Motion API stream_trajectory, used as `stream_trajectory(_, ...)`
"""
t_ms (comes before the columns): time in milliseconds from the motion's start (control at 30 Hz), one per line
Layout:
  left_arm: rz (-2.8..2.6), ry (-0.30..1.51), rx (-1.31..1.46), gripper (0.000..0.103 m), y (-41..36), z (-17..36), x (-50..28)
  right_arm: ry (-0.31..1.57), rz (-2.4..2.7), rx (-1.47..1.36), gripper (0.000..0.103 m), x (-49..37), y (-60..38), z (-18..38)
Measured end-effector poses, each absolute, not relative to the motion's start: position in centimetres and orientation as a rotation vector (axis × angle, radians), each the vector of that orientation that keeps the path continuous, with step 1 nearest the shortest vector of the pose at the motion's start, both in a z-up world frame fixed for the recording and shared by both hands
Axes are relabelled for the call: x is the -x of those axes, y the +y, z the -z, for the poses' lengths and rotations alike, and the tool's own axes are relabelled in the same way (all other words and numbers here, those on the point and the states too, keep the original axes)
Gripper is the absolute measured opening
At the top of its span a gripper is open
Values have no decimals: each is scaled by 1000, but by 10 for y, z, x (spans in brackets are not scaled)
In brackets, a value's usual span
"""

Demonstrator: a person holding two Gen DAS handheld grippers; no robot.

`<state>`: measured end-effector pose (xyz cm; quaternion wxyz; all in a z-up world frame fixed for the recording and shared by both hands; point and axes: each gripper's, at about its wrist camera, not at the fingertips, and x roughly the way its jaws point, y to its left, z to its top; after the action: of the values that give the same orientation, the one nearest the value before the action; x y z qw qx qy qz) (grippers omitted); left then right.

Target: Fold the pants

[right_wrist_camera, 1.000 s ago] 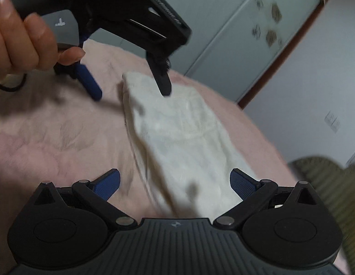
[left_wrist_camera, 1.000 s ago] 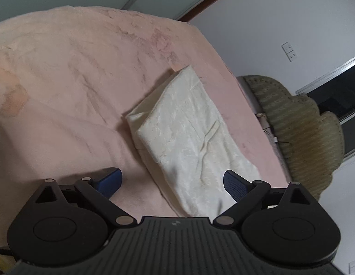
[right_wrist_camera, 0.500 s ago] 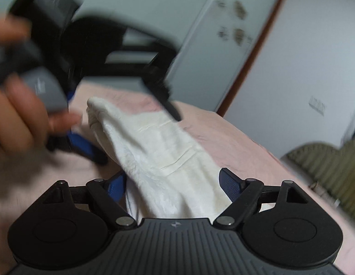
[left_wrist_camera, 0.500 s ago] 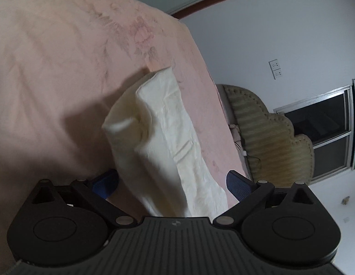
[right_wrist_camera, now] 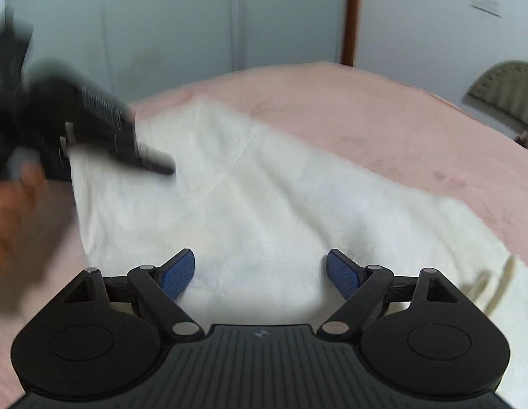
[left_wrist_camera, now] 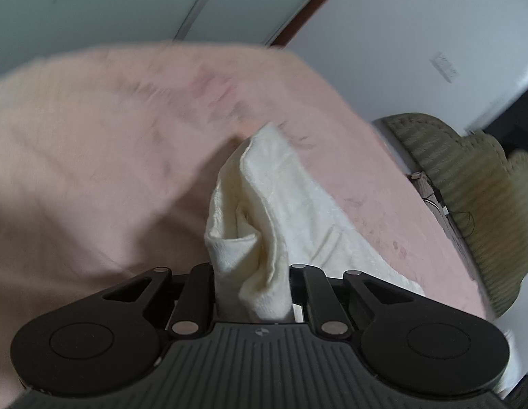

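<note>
Left gripper [left_wrist_camera: 252,286] jaws just closed, pinching bunched cream pants [left_wrist_camera: 298,204] on pink bedspread [left_wrist_camera: 93,170]; right gripper [right_wrist_camera: 260,274] blue pads spread over the cloth, gripping nothing.

Left tool [left_wrist_camera: 253,286] pads hiding completely under bunched cream pants [left_wrist_camera: 264,211], so can't see them pressing. Pants' near end getting cut off behind tool body. Bed [left_wrist_camera: 93,156] smearing with motion blur, pattern unreadable. In right wrist view, left tool showing only as dark smear, person's hand [right_wrist_camera: 15,211] blurring at left edge, half cropped. Wall socket [right_wrist_camera: 485,3] too fuzzy to make out. Headboard [right_wrist_camera: 509,92] clipping off right edge.
</note>
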<state>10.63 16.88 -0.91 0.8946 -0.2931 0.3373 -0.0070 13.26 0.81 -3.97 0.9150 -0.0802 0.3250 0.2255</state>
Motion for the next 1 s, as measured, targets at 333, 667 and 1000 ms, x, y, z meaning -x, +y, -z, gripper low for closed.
stream_trajectory(333, 207, 445, 261, 13, 59, -71, -48, 509, -365, 142, 85, -122, -49, -7)
stream_trajectory(667, 377, 418, 138, 14, -55, -69, -27, 401, -365, 8, 85, -92, -115, -20)
stream_trajectory(1000, 534, 440, 40, 15, -159, -56, -17, 398, -262, -24, 85, -77, -203, -9)
